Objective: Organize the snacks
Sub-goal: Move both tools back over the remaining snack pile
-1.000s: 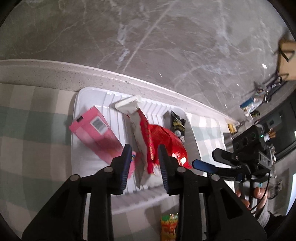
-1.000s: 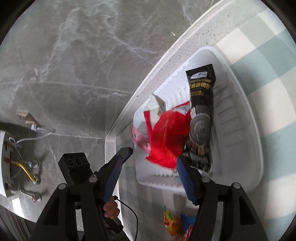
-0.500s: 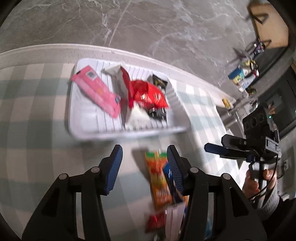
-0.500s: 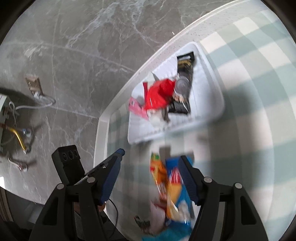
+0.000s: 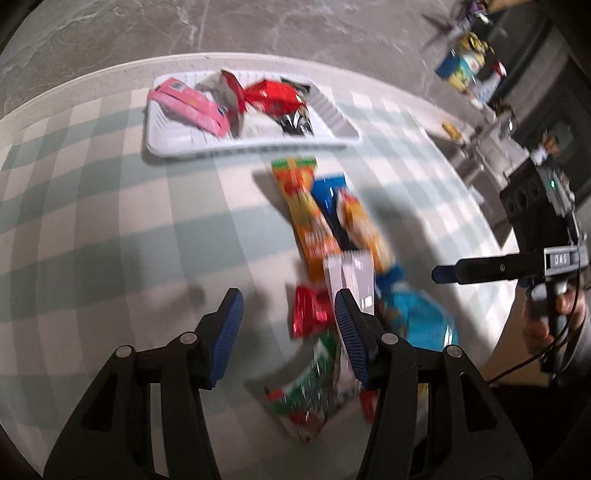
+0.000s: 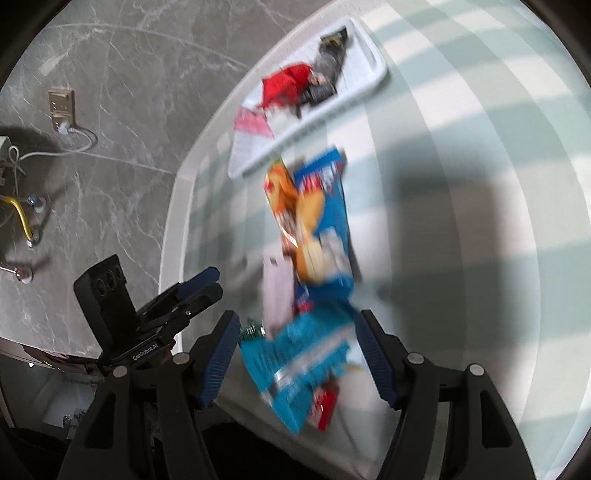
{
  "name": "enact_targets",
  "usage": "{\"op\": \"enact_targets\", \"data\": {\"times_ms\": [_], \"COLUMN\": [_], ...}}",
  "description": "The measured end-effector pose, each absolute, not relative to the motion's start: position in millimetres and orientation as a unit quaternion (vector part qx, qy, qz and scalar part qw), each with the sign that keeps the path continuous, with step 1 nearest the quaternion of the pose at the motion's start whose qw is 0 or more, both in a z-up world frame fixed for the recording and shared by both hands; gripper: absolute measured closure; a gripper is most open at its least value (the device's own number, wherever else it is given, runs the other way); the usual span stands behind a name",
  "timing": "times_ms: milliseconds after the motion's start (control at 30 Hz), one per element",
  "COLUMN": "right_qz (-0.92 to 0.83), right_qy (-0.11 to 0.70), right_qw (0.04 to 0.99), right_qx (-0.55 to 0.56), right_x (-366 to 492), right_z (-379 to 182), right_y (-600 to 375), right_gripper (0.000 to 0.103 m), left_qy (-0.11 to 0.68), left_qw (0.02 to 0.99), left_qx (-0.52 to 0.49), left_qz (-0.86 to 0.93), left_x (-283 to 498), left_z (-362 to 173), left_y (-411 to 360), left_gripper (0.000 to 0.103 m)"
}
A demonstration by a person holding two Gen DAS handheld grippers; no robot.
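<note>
A white tray (image 5: 343,125) at the table's far side holds a pink packet (image 5: 188,105), a red bag (image 5: 271,96) and a black packet (image 5: 295,122); it also shows in the right wrist view (image 6: 373,59). Loose snacks lie in a row on the checked cloth: an orange packet (image 5: 303,206), a blue packet (image 5: 328,195), a white packet (image 5: 351,277), a small red packet (image 5: 312,312), a light blue bag (image 6: 299,362) and a green packet (image 5: 306,391). My left gripper (image 5: 288,325) is open and empty above the cloth beside the pile. My right gripper (image 6: 295,350) is open over the light blue bag.
The table's pale rounded edge (image 6: 173,206) borders a grey marble floor (image 5: 295,29). Boxes and clutter (image 5: 465,70) stand on a dark surface at the far right. A wall socket with a cable (image 6: 62,107) is on the floor side.
Both grippers have pulled back from the tray toward the near side. The loose snack pile has come into view beneath them. The left gripper has opened wider.
</note>
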State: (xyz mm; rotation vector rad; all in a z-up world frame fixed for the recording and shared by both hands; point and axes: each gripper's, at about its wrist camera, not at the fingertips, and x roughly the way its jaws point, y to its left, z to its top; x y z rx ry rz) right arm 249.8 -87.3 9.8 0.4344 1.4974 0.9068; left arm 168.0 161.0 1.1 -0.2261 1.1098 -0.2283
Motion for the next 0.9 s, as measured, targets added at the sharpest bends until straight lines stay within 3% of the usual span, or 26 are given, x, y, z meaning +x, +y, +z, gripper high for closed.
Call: {"op": "enact_targets", "data": {"times_ms": [633, 900], "right_qz": [0.348, 0.325], "right_qy": [0.624, 0.620], "right_qw": [0.692, 0.710], "right_qx": [-0.097, -0.074], "right_x": [209, 219], "right_z": [8, 12], "right_y": [-57, -91], "right_gripper": [0.029, 0.029], "left_qy": [0.564, 0.573], "left_qw": [0.812, 0.802], "left_qx": [-0.051, 0.016], "left_qz": [-0.140, -0.171], "left_x": [142, 134], "left_z": [-19, -27], "left_y": [140, 120], "left_gripper": [0.053, 0.052]}}
